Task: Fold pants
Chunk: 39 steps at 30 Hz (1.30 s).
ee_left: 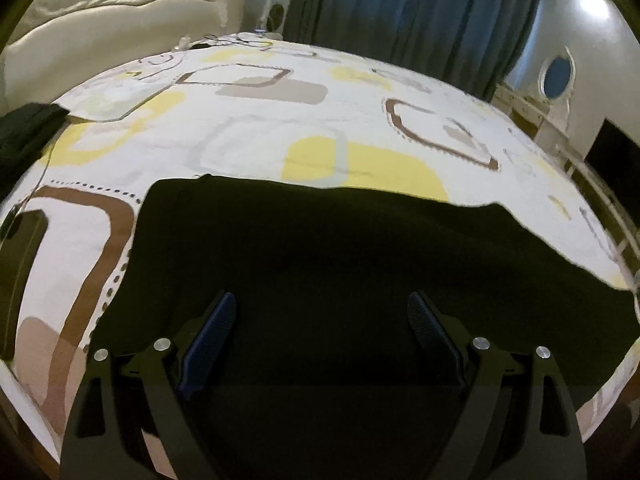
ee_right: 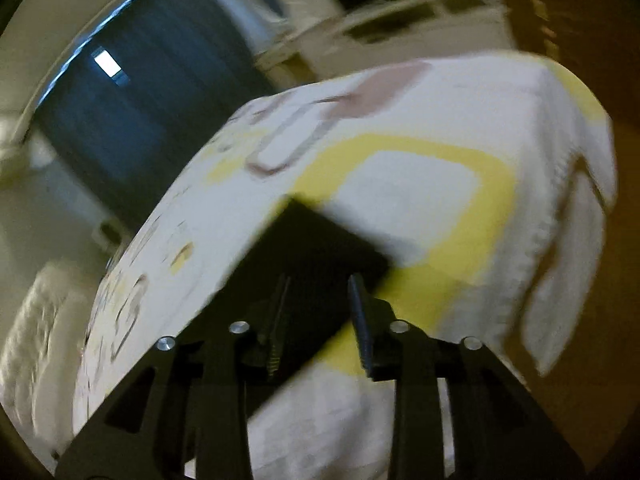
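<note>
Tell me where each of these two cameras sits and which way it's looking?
Left wrist: on the left tongs, looking down over black pants toward curtains; only wide-open tongs show.
Right wrist: on the right tongs, tilted and blurred, over a pants corner; only parted tongs show.
Shared: pants, patterned bedsheet, curtains.

Open patterned bedspread (ee_left: 248, 120) stretches beyond the black pants (ee_left: 320, 248), offering clear passage toward the far edge of the bed. A dark folded garment (ee_left: 24, 132) and a black flat object (ee_left: 24, 264) occupy the left side; the cream tufted headboard (ee_left: 120, 12) closes that flank.
</note>
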Available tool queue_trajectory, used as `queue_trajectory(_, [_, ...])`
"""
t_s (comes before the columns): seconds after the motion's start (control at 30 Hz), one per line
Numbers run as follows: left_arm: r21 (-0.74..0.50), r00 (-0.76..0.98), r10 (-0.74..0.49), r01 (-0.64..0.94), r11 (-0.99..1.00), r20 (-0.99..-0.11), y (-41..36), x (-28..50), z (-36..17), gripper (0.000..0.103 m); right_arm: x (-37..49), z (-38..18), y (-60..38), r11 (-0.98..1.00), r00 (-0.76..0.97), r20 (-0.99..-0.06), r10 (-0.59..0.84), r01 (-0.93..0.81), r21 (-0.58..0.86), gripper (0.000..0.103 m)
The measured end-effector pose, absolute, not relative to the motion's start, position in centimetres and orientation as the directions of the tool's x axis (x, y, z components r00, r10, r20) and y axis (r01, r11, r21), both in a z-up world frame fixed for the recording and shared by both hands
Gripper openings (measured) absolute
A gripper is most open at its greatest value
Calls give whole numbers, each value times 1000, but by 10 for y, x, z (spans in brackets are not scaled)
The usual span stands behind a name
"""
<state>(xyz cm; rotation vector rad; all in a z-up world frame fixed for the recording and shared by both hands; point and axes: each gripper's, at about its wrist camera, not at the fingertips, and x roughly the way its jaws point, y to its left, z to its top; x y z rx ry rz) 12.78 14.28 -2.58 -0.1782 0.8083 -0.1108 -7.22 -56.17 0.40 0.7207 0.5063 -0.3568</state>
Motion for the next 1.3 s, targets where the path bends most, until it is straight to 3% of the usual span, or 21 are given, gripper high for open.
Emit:
queue_trajectory(0.03, [-214,692,-169,22,977,-702,146,126,-24,87,-61,8,-550,729,827,-555,-93,436,527,53])
queue_trajectory(0.17, [-222,707,-155,-3,975,-690,155,119,-20,87,14,14,-481,832,799,-577,171,197,519,53])
queue_trajectory(0.37, [-124,681,-126,52,991,-721,157,117,-34,87,50,1,-445,769,781,-536,319,117,628,53])
queue_trajectory(0.63, [-124,723,-111,35,992,-682,152,110,-29,87,-21,-17,-513,675,831,-542,125,329,660,54])
queue_trajectory(0.87, [-250,721,-245,102,963,-648,119,95,-11,87,-82,-38,-575,533,834,-548,-70,496,686,55])
queue_trajectory(1.3, [-359,720,-270,30,933,-640,130,72,-17,87,-74,-81,-624,355,874,-483,-57,470,808,56])
